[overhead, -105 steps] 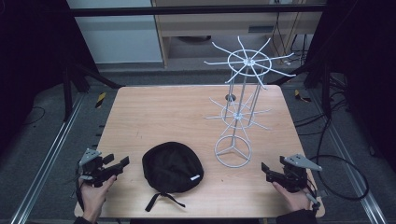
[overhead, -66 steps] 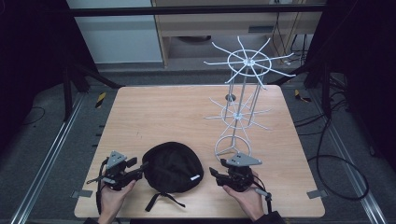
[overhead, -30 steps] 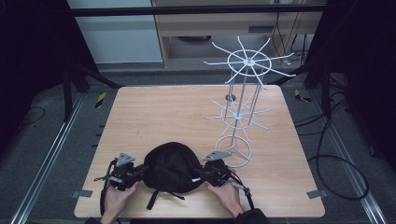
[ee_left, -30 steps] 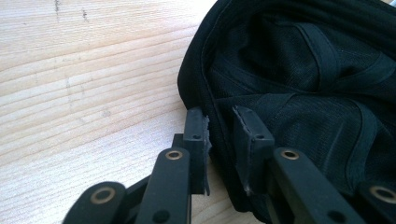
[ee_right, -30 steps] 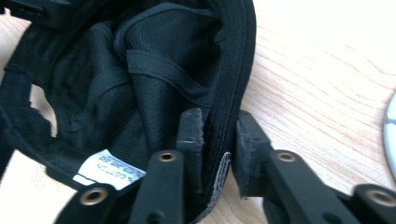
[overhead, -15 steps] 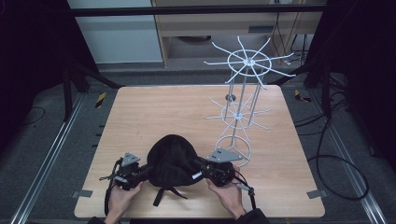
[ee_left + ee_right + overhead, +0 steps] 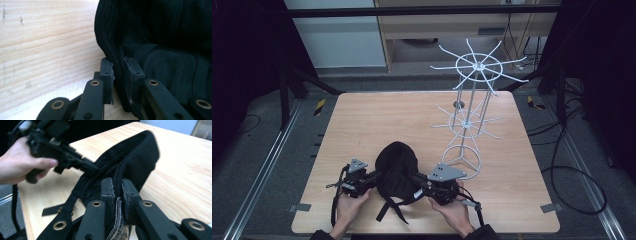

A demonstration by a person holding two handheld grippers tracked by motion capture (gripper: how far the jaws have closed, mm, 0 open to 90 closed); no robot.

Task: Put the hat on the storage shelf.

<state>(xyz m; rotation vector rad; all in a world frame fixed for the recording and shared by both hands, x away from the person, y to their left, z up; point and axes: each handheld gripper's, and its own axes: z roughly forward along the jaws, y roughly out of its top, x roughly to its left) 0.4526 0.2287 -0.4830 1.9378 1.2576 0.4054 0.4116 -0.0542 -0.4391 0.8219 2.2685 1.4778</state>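
Dark curtains and floor rails frame a pale wooden counter [image 7: 362, 125] near whose front edge the work sits. On the left, the left tongs [image 7: 371, 176] are clenched on the stitched rim of a black cap [image 7: 396, 165]; the left gripper view shows the fabric edge pinched between the two pads. The cap hangs bunched between the two hands, its crown humped up and a strap [image 7: 387, 210] trailing toward the counter's front edge. To its right, the right tongs [image 7: 416, 180] are likewise clamped on the opposite rim, with the band squeezed between the pads in the right gripper view. Judging by this, the step in hand is the two-sided lift of the cap, and the next move likely calls for raising it level and carrying it back and right to the white wire rack [image 7: 469, 110]. That rack's base ring [image 7: 462, 162] lies just beside the right hand [image 7: 454, 212], and its spread prongs could snag the loose strap.
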